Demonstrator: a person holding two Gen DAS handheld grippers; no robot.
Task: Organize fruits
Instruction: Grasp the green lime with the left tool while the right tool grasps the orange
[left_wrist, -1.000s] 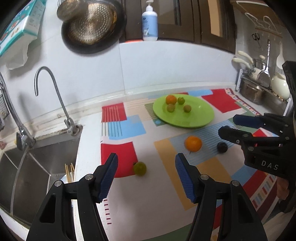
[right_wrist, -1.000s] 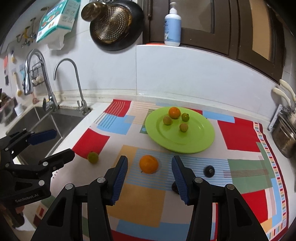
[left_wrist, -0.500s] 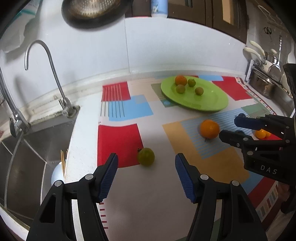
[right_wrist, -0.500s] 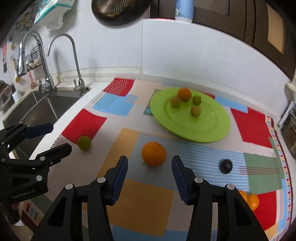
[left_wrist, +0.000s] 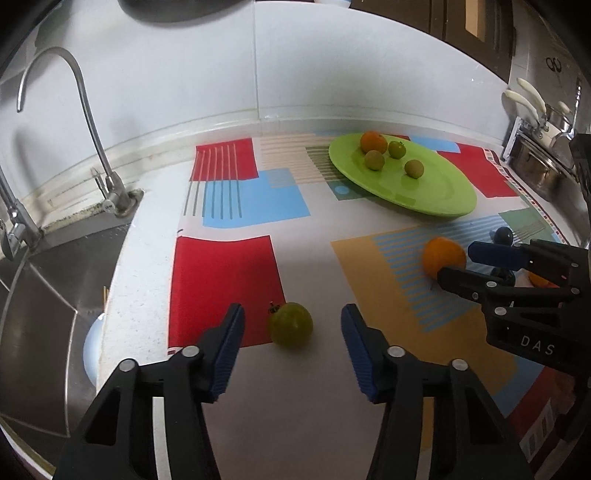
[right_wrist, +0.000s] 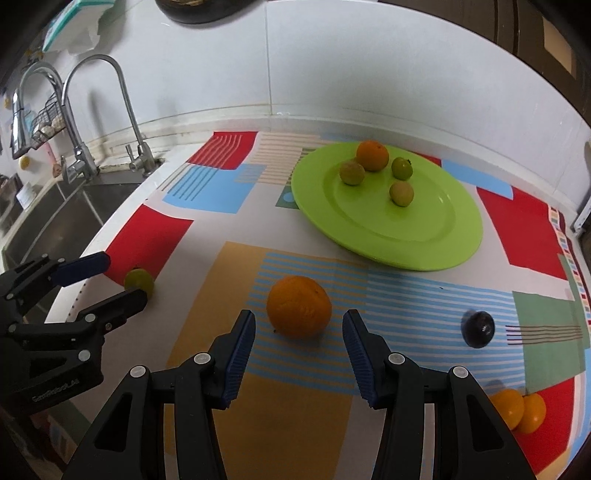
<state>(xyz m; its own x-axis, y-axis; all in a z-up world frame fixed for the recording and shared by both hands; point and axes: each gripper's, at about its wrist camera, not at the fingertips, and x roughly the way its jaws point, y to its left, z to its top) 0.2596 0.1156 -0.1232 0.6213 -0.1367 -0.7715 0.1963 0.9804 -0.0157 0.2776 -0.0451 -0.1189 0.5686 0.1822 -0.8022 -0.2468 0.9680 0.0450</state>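
A green fruit (left_wrist: 290, 324) lies on the patterned mat (left_wrist: 229, 273), between the fingertips of my left gripper (left_wrist: 291, 311). The jaws are closing and the pads do not touch it. In the right wrist view a large orange (right_wrist: 298, 305) sits just ahead of my right gripper (right_wrist: 299, 316), whose open jaws stand either side of it without contact. Behind lies a green plate (right_wrist: 424, 221) with one orange and three small green fruits. A dark plum (right_wrist: 477, 328) and two small oranges (right_wrist: 517, 410) rest on the mat to the right.
A steel sink (left_wrist: 37, 295) with a curved faucet (left_wrist: 107, 184) lies left of the mat, close to the left gripper. Pots on a rack (left_wrist: 535, 166) stand at the far right. A white tiled wall backs the counter.
Both grippers have sunk toward the mat and come closer to their fruits. The green fruit now lies between the left fingertips, and the left jaws stand narrower.
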